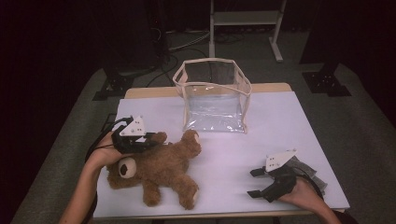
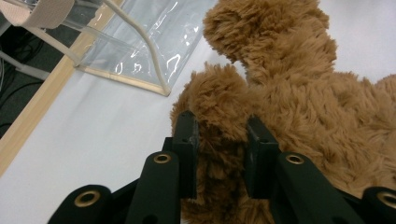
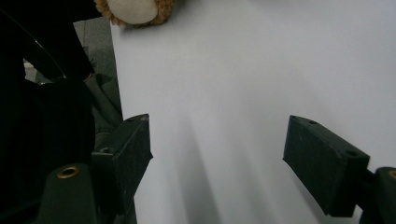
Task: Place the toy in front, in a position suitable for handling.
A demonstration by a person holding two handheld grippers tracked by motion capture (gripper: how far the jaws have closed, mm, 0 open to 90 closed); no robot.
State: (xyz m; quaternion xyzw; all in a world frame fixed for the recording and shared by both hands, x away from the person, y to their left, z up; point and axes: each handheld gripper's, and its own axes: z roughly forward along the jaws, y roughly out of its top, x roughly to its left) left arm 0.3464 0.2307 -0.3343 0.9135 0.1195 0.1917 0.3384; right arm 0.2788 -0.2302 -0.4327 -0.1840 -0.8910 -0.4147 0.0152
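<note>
Brown teddy bear (image 1: 156, 169) lies on its side near the table's (image 1: 280, 116) front-left corner. Left gripper (image 2: 219, 140) clamped on the bear's upper arm, fur squeezed between both pads. Right gripper (image 1: 257, 183) rests near the front-right corner, jaws wide apart, nothing between. Clear plastic bag (image 1: 214, 95) stands upright at the back edge.

Bare counter (image 1: 280, 126) lies open right of the teddy bear (image 1: 159, 170). Clear bag (image 1: 214, 95) blocks the far middle; bear fills front left.
</note>
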